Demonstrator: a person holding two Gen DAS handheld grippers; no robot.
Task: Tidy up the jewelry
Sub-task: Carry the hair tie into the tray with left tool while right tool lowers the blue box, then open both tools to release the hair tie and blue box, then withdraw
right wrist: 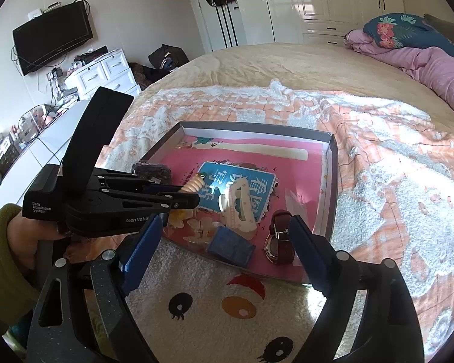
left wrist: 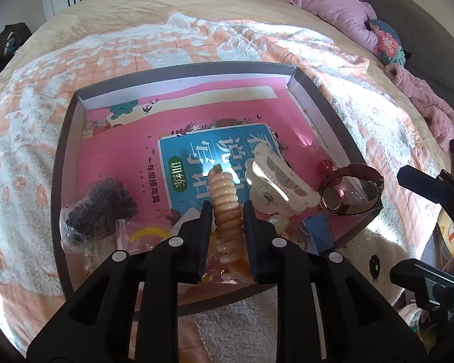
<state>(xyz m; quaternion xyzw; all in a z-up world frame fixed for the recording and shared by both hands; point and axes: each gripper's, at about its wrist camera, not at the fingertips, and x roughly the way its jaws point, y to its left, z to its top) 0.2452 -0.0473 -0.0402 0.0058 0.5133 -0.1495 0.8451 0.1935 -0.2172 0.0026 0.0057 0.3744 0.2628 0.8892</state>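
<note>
**Left tool clamped on spiral band; right tool apart over tray's near corner**

At lower centre of the left wrist view, the left tool [left wrist: 227, 227] stands with its jaws close together, clamped on the beige spiral hair band [left wrist: 225, 199]. The band's long axis runs along the fingers, from between the pads toward the upper centre of the frame, its free end reaching over the blue label of the pink book [left wrist: 130, 163] that lines the tray [left wrist: 327, 109]. The tray rests on a bed.

In the right wrist view, the right tool [right wrist: 224, 242] has its jaws wide apart with nothing between the pads. It hovers over the near corner of the tray. Directly ahead of it lie the blue block [right wrist: 230, 246] and the brown-strapped watch [right wrist: 280, 237]; the cream claw clip [right wrist: 237, 208] lies just beyond, toward frame centre.

Judgement: the right tool is nearer the watch and block than the left. The watch strap's long axis runs roughly along the tool's pointing line, so a grasp across the strap suits the present orientation. The left tool must first place the band.
</note>
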